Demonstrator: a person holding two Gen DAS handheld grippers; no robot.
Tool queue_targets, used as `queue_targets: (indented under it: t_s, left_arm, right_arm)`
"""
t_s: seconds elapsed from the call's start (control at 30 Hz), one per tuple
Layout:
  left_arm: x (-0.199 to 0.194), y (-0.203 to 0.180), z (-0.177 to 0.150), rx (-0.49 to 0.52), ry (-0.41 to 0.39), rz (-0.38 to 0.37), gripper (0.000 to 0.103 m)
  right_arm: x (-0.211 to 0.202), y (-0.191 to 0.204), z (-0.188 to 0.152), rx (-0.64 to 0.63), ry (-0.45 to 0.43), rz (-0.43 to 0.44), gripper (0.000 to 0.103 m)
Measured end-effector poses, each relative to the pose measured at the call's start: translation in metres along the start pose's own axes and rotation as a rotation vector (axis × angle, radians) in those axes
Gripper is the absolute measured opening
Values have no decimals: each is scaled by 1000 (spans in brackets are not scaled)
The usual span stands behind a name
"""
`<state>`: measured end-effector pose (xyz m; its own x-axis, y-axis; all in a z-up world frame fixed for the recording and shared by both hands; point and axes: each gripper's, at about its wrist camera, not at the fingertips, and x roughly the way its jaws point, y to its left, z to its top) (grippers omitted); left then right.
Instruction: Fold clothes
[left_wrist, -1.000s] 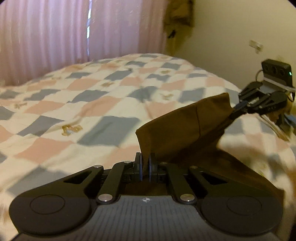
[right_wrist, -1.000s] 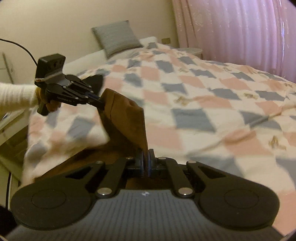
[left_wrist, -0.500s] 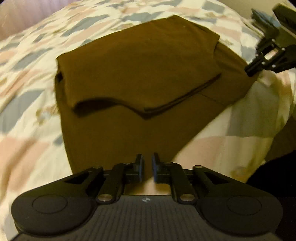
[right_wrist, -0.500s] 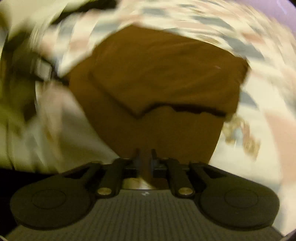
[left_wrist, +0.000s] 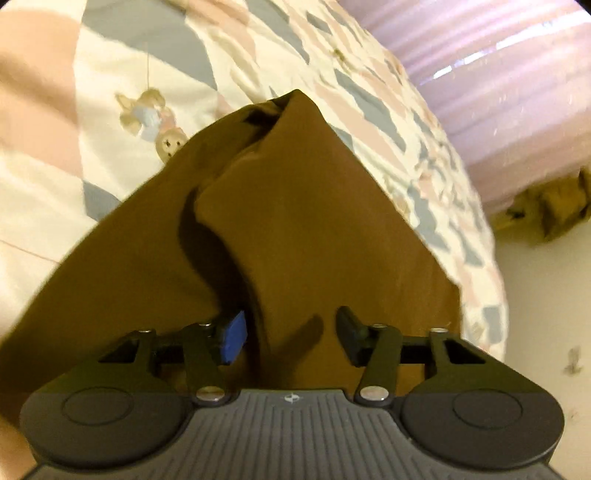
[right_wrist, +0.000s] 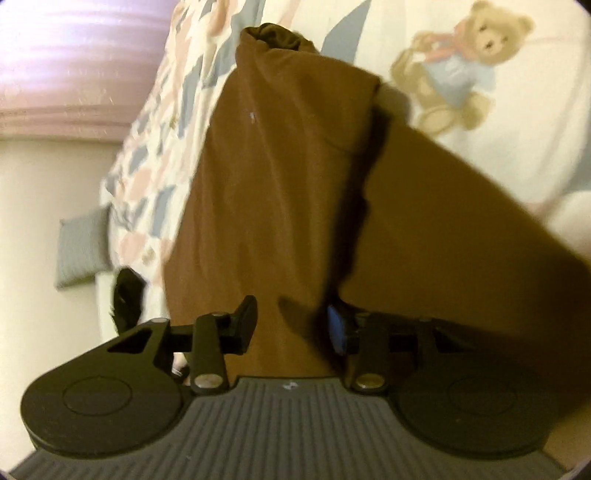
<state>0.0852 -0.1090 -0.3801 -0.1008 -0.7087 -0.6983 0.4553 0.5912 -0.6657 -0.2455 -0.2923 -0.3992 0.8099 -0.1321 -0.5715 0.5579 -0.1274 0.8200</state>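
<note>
Brown garment (left_wrist: 314, 229), folded on patchwork quilt (left_wrist: 155, 66): left gripper (left_wrist: 291, 339) spreading, right gripper (right_wrist: 291, 325) narrowing, neither pinching; next, likely pinch 6 o'clock edge.

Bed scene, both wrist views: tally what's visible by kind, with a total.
Brown garment, partly folded: 1
Patchwork quilt with teddy bear prints: 1
Grey pillow: 1
Pink curtain: 1
Grippers, left gripper and right gripper, both with fingers apart over the garment: 2
Total: 6
</note>
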Motion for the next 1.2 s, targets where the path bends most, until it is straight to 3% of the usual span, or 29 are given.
queue_targets:
  t_s: [0.03, 0.2, 0.37, 0.47, 0.53, 0.7, 0.73, 0.77, 0.83, 0.9, 1.03, 1.13, 1.2]
  left_arm:
    - [-1, -3, 1, 15, 3, 6, 2]
    - [-21, -18, -2, 164, -15, 18, 3]
    - [-52, -24, -9, 203, -9, 0, 4]
    - [-58, -19, -23, 226, 18, 29, 4]
    - [-55, -12, -31, 215, 28, 40, 5]
    - [-18, 4, -43, 259, 83, 160, 8]
    - [-13, 7, -44, 257, 92, 174, 8]
    - [-15, 7, -43, 249, 88, 172, 12]
    - [-21, 9, -40, 234, 81, 168, 25]
    - [-30, 13, -36, 224, 84, 170, 34]
    - [-48, 28, -18, 110, 41, 120, 50]
    - [-45, 47, 1, -15, -22, 88, 53]
    - [-32, 53, 11, -39, -46, 94, 52]
  right_arm:
    - [5, 1, 1, -4, 0, 5, 7]
    - [-11, 29, -7, -158, 19, -37, 7]
    - [-41, 34, -11, -153, 59, -53, 6]
    - [-45, 28, -18, -157, 82, -87, 6]
    - [-38, 17, -22, -150, 92, -125, 6]
    - [-13, -5, -27, -156, 101, -218, 7]
    - [-15, -5, -25, -140, 99, -215, 13]
    - [-18, -1, -24, -153, 100, -212, 20]
    - [-28, 8, -23, -211, 88, -215, 46]
    - [-39, 14, -17, -247, 80, -213, 55]
    - [-51, 9, 0, -206, 33, -177, 57]
    - [-42, -1, 10, -137, -20, -173, 56]
    - [-39, -10, 14, -101, -57, -160, 55]
